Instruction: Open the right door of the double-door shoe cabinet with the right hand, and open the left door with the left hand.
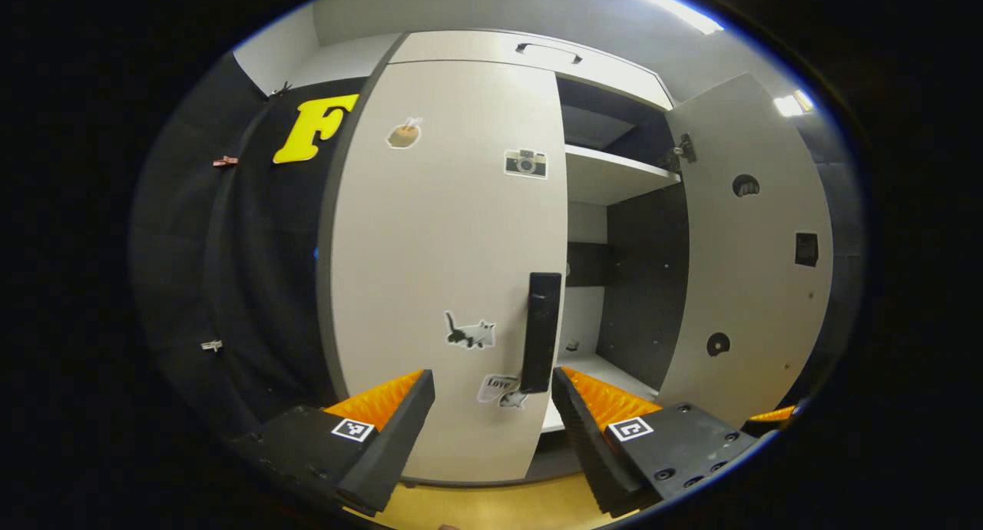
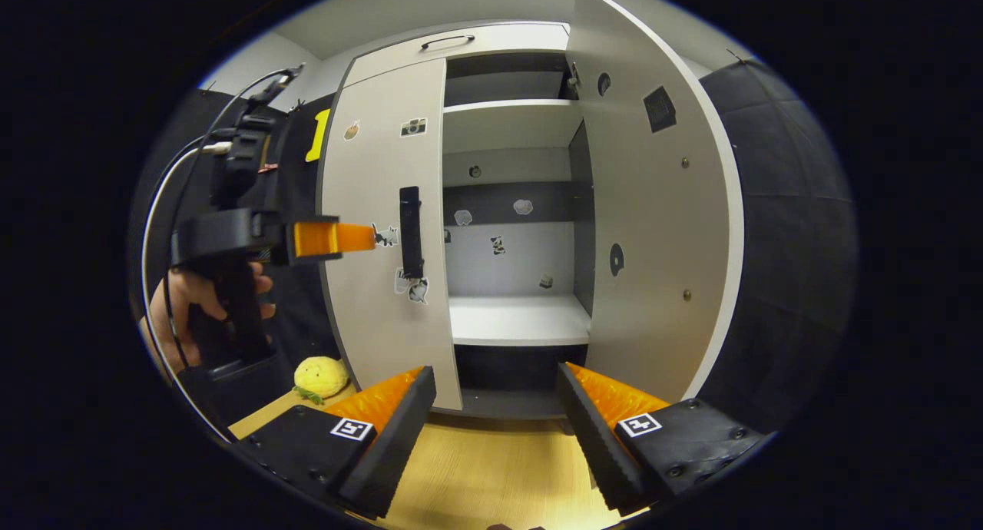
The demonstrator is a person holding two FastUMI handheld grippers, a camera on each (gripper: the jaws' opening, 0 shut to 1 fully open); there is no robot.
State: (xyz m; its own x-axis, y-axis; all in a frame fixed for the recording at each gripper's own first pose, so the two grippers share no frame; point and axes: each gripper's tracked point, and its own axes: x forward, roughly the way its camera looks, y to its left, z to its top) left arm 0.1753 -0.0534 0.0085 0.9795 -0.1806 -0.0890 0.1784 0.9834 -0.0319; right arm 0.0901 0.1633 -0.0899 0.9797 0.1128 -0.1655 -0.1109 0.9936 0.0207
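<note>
The tall pale grey double-door shoe cabinet (image 2: pixel 499 46) stands against the booth's black cloth wall on a light wooden floor (image 2: pixel 491 468). Its right door (image 2: pixel 653 223) is swung wide open, showing its plain inner face with round hinge holes, and behind it the white shelves (image 2: pixel 518 319) and dark back panel dotted with small stickers. The left door (image 1: pixel 445 269) is closed flat, with a long black bar handle (image 1: pixel 541 332) running upright near its inner edge and small picture stickers of a camera, a cat and others scattered over its front.

In the left gripper view the left gripper (image 1: pixel 491 407) is held just in front of the closed left door, its fingers spread apart, the handle sitting a little above and between the tips but not touched by either. From the right gripper view the same tool can be seen from the side, gripped by a hand (image 2: pixel 180 299), pointing at the door beside the handle.

The right gripper (image 2: pixel 495 403) hangs back from the cabinet, low over the floor, fingers apart and holding nothing, facing the open compartment. A small yellow plush toy (image 2: pixel 321 376) lies on the floor by the cabinet's left bottom corner.
</note>
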